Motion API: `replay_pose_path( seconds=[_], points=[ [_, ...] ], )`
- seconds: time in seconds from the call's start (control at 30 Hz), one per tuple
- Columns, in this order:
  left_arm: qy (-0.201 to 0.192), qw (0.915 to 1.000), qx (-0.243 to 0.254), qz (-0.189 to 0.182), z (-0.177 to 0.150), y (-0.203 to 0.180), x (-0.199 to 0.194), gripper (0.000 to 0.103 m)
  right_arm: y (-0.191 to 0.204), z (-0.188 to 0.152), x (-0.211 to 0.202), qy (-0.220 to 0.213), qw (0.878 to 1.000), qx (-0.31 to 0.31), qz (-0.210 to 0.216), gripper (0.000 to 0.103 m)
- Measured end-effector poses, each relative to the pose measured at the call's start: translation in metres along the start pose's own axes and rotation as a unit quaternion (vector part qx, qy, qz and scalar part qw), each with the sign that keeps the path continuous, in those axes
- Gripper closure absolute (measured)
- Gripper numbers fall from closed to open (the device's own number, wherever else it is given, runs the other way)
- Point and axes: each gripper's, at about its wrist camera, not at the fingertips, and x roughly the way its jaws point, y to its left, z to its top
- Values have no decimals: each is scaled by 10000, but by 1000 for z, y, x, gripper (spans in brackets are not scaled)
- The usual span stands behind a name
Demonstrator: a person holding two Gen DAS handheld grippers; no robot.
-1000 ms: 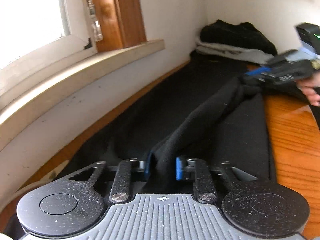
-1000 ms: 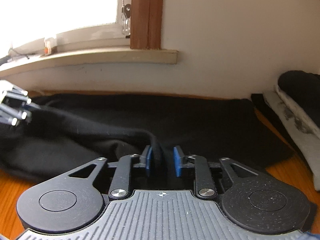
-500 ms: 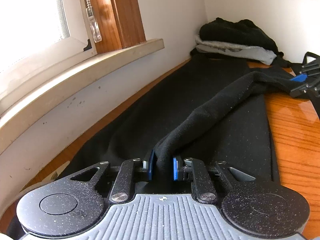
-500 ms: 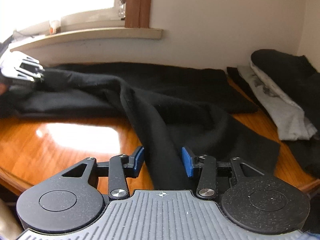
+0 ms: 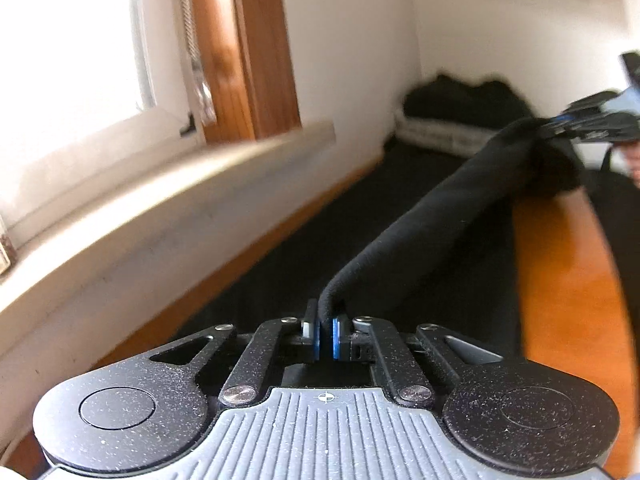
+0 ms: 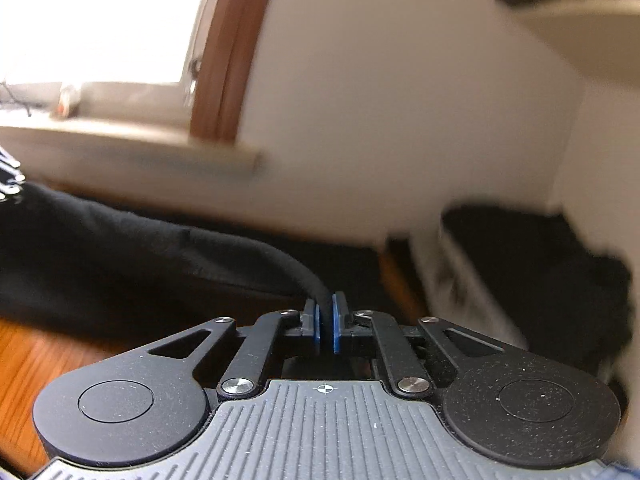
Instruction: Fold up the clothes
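A wooden table (image 5: 568, 280) runs along a white wall under a window sill (image 5: 168, 200), and most of its top near the wall is covered by a black garment (image 5: 420, 216) spread flat. One long edge of that garment is lifted off the table and stretched taut as a rolled band between the two hand-held grippers.

At the far end of the table, against the corner, sits a stack of folded clothes (image 5: 456, 120): a dark item on top of a pale grey-white one. In the right wrist view the same stack (image 6: 520, 264) lies to the right, blurred.

The left gripper (image 5: 325, 334) points forward and somewhat downward along the table. Its blue pads (image 5: 335, 340) are pressed together on the near end of the raised fabric band, which rises out of them and runs away to the upper right.

The right gripper (image 6: 325, 330) is aimed slightly downward toward the wall, its blue pads pinched tight on the other end of the garment (image 6: 120, 248); the cloth leaves the pads and sweeps off to the left. In the left wrist view this gripper (image 5: 568, 126) appears at the far right, raised above the table, with the fabric bunched at its tip. Part of the person's hand (image 5: 632, 160) shows just behind it, blurred. The left gripper's linkage (image 6: 8, 176) shows at the left edge of the right wrist view.
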Motion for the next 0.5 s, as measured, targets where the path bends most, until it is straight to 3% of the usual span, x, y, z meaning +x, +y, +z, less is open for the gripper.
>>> replay_pose_path(
  seconds=[0.1,0.13,0.17,0.23,0.3,0.4,0.47,0.5],
  points=[
    [56,9996,-161,205,14,23,10,97,-11,43,46,-107,9998,-115,125,96],
    [112,9992,-212,306,16,32,18,96,-13,54,64,-162,9997,-35,157,90],
    [202,9986,-303,396,13,39,28,93,-15,61,84,-112,9999,24,91,74],
    [394,9963,-502,571,3,51,47,84,-16,72,124,47,9999,130,-97,60],
    [585,9930,-700,746,-7,63,66,84,-17,72,152,263,9994,179,-162,60],
    [650,9926,-740,717,-18,65,73,84,-26,61,172,489,9979,296,-297,58],
    [662,9923,-690,784,-21,64,75,73,-40,54,178,578,9958,582,-397,58],
    [661,9921,-694,805,-21,65,75,72,-47,50,178,585,9948,719,-433,58]
  ],
)
